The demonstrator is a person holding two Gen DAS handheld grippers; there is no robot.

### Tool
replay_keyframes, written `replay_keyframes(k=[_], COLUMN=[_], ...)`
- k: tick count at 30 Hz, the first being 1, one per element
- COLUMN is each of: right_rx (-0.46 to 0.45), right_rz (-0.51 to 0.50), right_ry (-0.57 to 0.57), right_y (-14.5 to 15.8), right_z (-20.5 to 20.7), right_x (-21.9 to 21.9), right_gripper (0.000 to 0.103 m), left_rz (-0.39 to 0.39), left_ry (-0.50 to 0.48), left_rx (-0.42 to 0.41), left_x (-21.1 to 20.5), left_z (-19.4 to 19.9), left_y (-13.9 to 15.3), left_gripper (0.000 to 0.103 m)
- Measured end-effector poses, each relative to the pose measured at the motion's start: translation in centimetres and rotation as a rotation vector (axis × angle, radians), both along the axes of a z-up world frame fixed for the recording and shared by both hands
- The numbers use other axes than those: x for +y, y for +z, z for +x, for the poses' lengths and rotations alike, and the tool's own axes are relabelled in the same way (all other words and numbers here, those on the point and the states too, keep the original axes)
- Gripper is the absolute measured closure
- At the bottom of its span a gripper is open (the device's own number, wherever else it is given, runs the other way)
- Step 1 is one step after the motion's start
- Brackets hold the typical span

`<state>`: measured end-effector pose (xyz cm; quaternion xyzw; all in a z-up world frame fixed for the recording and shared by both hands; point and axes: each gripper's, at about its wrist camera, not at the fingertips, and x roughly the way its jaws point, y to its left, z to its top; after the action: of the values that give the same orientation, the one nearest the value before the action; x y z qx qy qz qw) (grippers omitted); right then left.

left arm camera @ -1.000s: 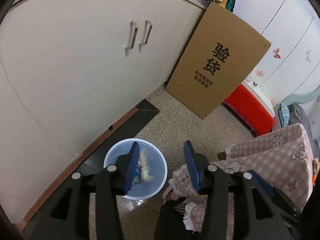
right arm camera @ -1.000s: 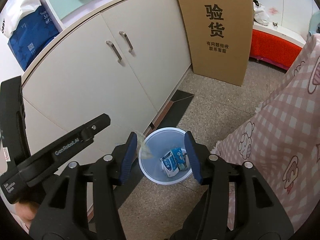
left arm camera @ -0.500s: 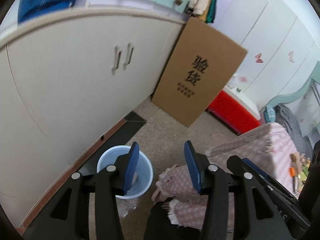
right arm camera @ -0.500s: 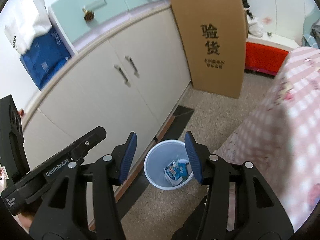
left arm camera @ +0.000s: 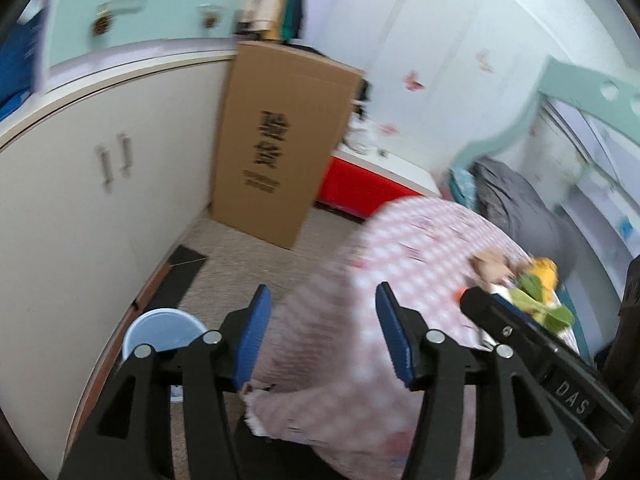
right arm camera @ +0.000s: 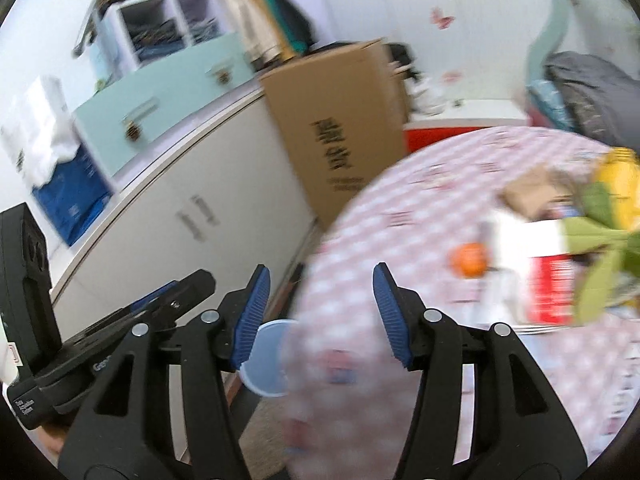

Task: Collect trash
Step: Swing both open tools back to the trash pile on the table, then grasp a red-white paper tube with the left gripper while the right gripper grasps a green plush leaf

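A light blue trash bin (left arm camera: 160, 332) stands on the floor by the white cabinet; it also shows in the right wrist view (right arm camera: 268, 356), partly hidden by the table. My left gripper (left arm camera: 320, 334) is open and empty, above the edge of the pink checked table (left arm camera: 400, 240). My right gripper (right arm camera: 320, 312) is open and empty over the same table (right arm camera: 400, 216). On the table lie a brown paper piece (right arm camera: 528, 192), a red and white box (right arm camera: 548, 276), an orange object (right arm camera: 470, 260) and a yellow-green object (right arm camera: 612, 200). Both views are blurred.
A tall cardboard box (left arm camera: 276, 148) leans against the white cabinet (left arm camera: 80, 200). A red bench (left arm camera: 360, 188) stands behind it. A grey garment (left arm camera: 516, 208) lies on the bed at the right.
Both grippers have lifted and swung right, away from the bin and toward the table top. Both stayed open and empty.
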<state>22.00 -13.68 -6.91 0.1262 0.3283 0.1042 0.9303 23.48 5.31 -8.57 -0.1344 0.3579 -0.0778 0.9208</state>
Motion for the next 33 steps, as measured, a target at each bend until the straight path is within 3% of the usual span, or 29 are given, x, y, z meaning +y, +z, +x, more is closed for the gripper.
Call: replay_keyframes(k=[4, 8, 13, 19, 24, 25, 27, 30, 33], right_rx=[-0.006, -0.013, -0.018, -0.005, 0.000, -0.001, -0.008, -0.007, -0.009], right_rz=[-0.014, -0.028, 0.003, 0.072, 0.136, 0.152, 0.174, 0.212, 0.242], right_ry=[-0.101, -0.208, -0.301, -0.344, -0.353, -0.348, -0.348, -0.354, -0.352], right_y=[0.1, -0.3, -0.8, -2.0, -2.6, -2.7, -2.7, -2.8, -3.0], right_z=[-1.9, -4.1, -5.7, -6.2, -6.0, -5.9, -5.6, -4.6, -3.4], right_x=[-6.1, -11.7, -16.4, -19.7, -20.9, -21.1, -21.3, -21.9, -22.5], right_gripper=[0.048, 0.047, 0.043, 0.041, 0.039, 0.039, 0.038, 0.037, 0.038], left_rz=[0.049, 0.156, 0.316, 0.359, 0.444, 0.453, 0.449, 0.417, 0.379], left_ry=[-0.105, -0.240, -0.361, -0.443, -0.423, -0.417, -0.419, -0.420, -0.432], left_rx=[-0.007, -0.019, -0.066, -0.049, -0.026, -0.025, 0.000, -0.006, -0.026], left_x=[-6.1, -12.9, -20.0, -23.9, -25.8, -25.8, -25.8, -25.5, -24.9], left_z=[0.0, -0.4, -1.1, -0.7, 0.6, 0.8, 1.3, 1.5, 1.3], left_y=[0.3, 0.2, -0.5, -1.9, -3.7, -3.9, -4.2, -3.8, -2.9], left_gripper=[0.043, 0.032, 0.030, 0.030, 0.031, 0.032, 0.046, 0.051, 0.065])
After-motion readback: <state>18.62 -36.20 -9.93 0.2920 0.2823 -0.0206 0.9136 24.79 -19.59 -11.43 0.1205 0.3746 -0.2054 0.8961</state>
